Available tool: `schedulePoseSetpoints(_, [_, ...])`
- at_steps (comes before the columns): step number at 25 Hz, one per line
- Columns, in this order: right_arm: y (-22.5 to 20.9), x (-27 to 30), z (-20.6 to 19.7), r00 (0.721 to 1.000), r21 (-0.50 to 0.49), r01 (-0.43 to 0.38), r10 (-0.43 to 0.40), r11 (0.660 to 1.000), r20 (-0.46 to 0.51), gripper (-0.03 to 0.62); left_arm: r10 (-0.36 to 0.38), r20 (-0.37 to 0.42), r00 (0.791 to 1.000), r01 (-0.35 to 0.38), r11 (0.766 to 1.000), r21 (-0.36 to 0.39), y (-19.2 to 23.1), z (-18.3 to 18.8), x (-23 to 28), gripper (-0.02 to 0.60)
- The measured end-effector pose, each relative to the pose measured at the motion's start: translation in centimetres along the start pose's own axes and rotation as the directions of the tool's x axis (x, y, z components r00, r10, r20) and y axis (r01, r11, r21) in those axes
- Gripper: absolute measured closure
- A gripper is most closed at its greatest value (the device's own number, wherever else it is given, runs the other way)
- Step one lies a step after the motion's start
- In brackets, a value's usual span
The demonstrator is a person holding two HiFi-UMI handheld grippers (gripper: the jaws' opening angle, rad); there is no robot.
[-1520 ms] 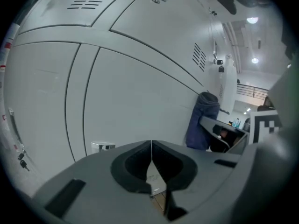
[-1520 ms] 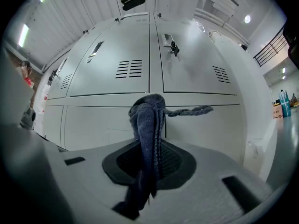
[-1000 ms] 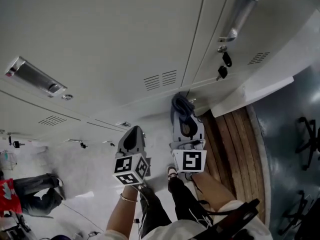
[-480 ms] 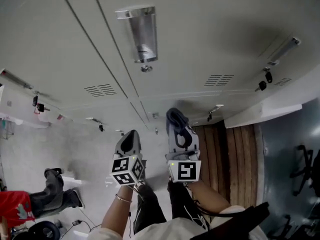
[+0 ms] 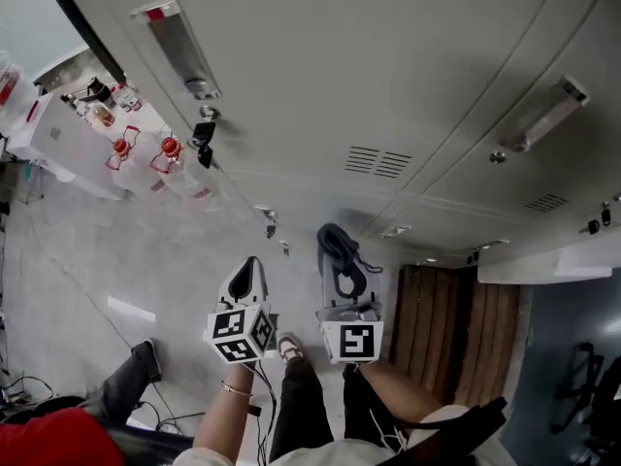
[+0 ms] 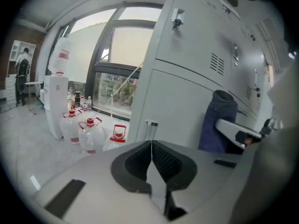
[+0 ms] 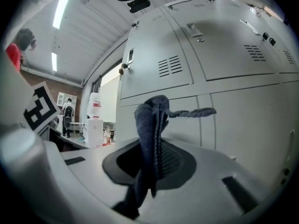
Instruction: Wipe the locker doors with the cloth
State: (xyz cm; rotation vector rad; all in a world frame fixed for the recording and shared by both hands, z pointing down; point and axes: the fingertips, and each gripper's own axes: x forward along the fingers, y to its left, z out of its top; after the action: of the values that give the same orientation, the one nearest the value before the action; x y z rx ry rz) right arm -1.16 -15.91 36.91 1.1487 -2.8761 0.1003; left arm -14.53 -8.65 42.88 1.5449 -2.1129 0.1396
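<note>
one cloth (image 7: 150,139), dark blue-grey, pinched between the two jaws of the right gripper (image 7: 156,149). the cloth rises in a bunch above the jaw tips; one thin twisted tail sticks out to the right, and the lower end hangs down behind the pads. in the head view the cloth (image 5: 333,243) sits at the tip of the right gripper (image 5: 342,265), in front of the lower locker doors (image 5: 378,212). no view shows whether it touches a door.

left gripper (image 6: 151,146): jaws pressed together, pads meeting along one line, nothing between them. in the head view the left gripper (image 5: 249,268) is just beside the right one, to its left, both pointing toward the lockers. two marker cubes, one per gripper. from the left gripper view the cloth (image 6: 217,120) shows at the right, against the grey locker side.

lockers: grey metal, in stacked rows. head view count: two long metal handles (image 5: 177,45), two sets of vent slots (image 5: 378,162), one bunch of keys (image 5: 202,140) hanging under the left handle.

floor: pale grey, with a strip of wooden boards (image 5: 485,333) at the foot of the lockers to the right.

beyond the locker end, left gripper view: three clear water jugs (image 6: 88,132) with red caps on the floor, one white water dispenser (image 6: 57,101) with a bottle on top, one large window (image 6: 117,59) behind them.

one bracelet (image 5: 233,388) on the left wrist. a second person in a red garment (image 5: 49,443) is at the bottom left of the head view.
</note>
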Motion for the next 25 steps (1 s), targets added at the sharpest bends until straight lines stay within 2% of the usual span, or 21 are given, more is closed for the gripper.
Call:
schedulePoseSetpoints(6, [6.1, 3.4, -2.6, 0.999, -0.009, -0.033, 0.032, 0.999, -0.006, 0.542, 0.009, 0.027, 1.000, -0.008, 1.000, -0.021, 6.3, -0.3, 0.0, 0.572])
schedulePoseSetpoints(11, [9.0, 5.4, -5.1, 1.000, -0.029, 0.003, -0.002, 1.000, 0.025, 0.542, -0.013, 0.053, 0.998, 0.016, 0.999, -0.044, 10.0, -2.8, 1.0, 0.572])
schedulePoseSetpoints(19, [12.7, 8.7, -7.6, 0.999, -0.033, -0.009, 0.011, 0.999, 0.042, 0.542, -0.077, 0.078, 0.994, 0.082, 0.995, -0.061, 12.2, -3.7, 3.0, 0.572])
schedulePoseSetpoints(25, [14.4, 10.6, -8.4, 0.998, -0.030, -0.006, 0.008, 1.000, 0.065, 0.542, -0.075, 0.082, 0.994, 0.081, 0.994, -0.073, 14.1, -4.4, 3.8, 0.572])
